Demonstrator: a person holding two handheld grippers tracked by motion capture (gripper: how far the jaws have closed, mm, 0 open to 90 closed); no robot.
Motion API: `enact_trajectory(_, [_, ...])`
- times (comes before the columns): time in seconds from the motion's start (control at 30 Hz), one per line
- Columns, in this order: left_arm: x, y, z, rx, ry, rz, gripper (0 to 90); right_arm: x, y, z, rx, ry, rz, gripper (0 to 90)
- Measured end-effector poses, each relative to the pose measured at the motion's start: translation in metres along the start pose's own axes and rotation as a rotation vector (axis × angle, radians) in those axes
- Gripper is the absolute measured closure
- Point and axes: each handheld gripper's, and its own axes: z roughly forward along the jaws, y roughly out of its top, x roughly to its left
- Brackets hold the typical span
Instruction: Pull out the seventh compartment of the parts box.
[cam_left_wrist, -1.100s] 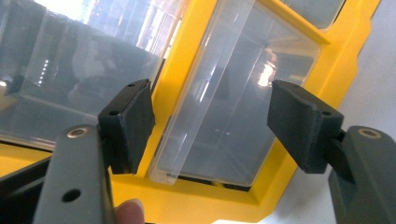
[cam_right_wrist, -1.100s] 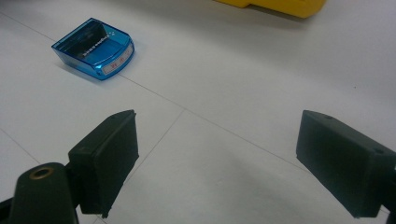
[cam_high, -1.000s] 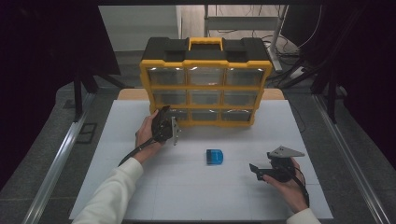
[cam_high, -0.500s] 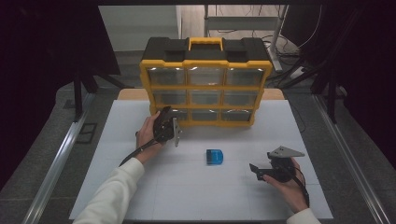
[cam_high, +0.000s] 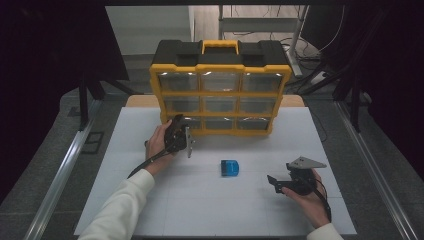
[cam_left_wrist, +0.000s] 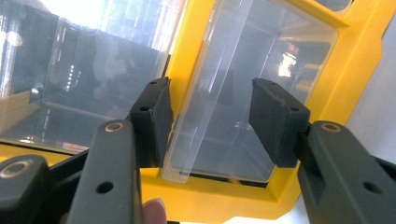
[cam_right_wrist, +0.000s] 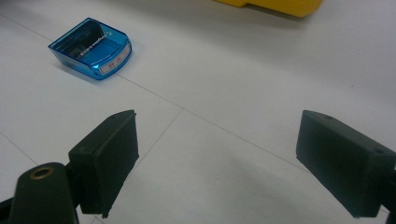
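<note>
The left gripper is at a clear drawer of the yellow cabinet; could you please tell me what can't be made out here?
- Left gripper, its own view: its jaws have just been closing around the clear drawer; one pad looks against it, the other stands apart; firm contact is unclear.
- Cabinet, high view: drawer contents are lost in glare.
- Blue box, right gripper view: its label is too small to read.

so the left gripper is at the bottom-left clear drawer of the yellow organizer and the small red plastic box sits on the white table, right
Not quite: the small plastic box on the white table is translucent blue, not red, as the right gripper view shows. The left gripper is indeed at the yellow organizer's bottom-left clear drawer.
</note>
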Motion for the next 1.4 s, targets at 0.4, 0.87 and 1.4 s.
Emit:
enact_trajectory(0.4, [-0.0010, 0.0017, -0.0001, 0.008, 0.019, 0.004, 53.1, -0.0002, 0.0000, 0.0001, 0.002, -0.002, 0.000, 13.6])
enact_trajectory(0.87, [-0.0025, 0.0021, -0.0001, 0.017, 0.050, 0.028, 58.5, -0.0002, 0.0000, -0.0002, 0.000, -0.001, 0.000, 13.5])
enact_trajectory(1.4, [-0.0039, 0.0010, -0.0002, 0.022, 0.082, 0.073, 65.4, 0.0001, 0.0000, -0.0005, 0.000, -0.002, 0.001, 13.6])
